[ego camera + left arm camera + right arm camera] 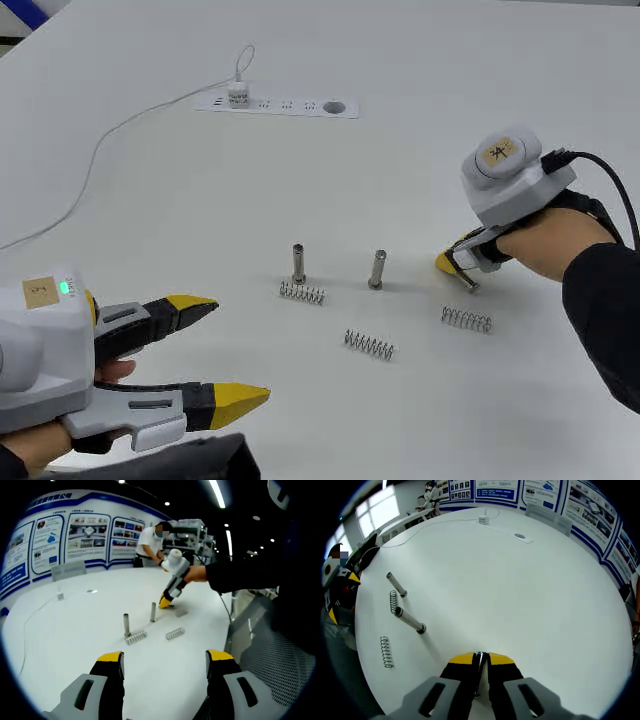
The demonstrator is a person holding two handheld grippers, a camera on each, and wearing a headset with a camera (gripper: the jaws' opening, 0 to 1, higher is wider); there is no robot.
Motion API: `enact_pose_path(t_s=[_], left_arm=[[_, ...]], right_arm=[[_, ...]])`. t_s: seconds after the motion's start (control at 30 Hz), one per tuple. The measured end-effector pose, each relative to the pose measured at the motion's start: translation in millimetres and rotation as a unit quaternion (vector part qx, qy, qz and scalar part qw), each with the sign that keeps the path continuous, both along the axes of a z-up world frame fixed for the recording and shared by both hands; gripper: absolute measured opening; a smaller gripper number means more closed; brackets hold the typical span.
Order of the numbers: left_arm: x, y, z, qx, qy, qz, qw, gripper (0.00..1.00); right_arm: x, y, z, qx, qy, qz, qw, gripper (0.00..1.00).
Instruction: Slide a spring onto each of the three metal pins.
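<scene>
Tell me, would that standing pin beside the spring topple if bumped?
Probably: the standing pin is tall and thin on a small flared base. Once down, its round shaft would likely roll on the smooth table.

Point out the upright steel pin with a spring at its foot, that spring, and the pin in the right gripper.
Upright steel pin [298,262]: head view, mid-shaft.
Coiled wire spring [302,292] at its foot: head view, middle coils.
Held steel pin [468,285], right gripper [450,265]: head view, protruding end.
</scene>
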State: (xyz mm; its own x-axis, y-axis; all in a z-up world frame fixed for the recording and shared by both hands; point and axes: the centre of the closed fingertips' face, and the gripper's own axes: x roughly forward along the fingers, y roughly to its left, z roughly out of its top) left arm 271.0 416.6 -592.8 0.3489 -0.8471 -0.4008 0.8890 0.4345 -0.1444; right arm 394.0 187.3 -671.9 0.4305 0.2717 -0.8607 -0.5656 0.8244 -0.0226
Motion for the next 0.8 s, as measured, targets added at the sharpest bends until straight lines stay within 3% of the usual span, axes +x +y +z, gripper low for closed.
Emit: enact_pose_path(t_s=[0.27,0.53,0.8], left_arm=[[-0.7,-0.1,-0.6,0.002,0.001,-0.001,1.0,0.67],[-0.5,-0.2,1.0,0.002,-0.004,-0.002,1.0,0.67],[-0.4,-0.5,2.1,0.002,-0.007,-0.003,1.0,0.67]], right_arm=[[-0.6,0.2,-0.8,0.006,0.01,-0.018,0.9998,0.09],[-4.1,-1.0,0.5,0.005,0.002,-0.024,0.9997,0.08],[-9.8,-1.9,20.9,0.03,-0.015,-0.037,0.9987,0.08]])
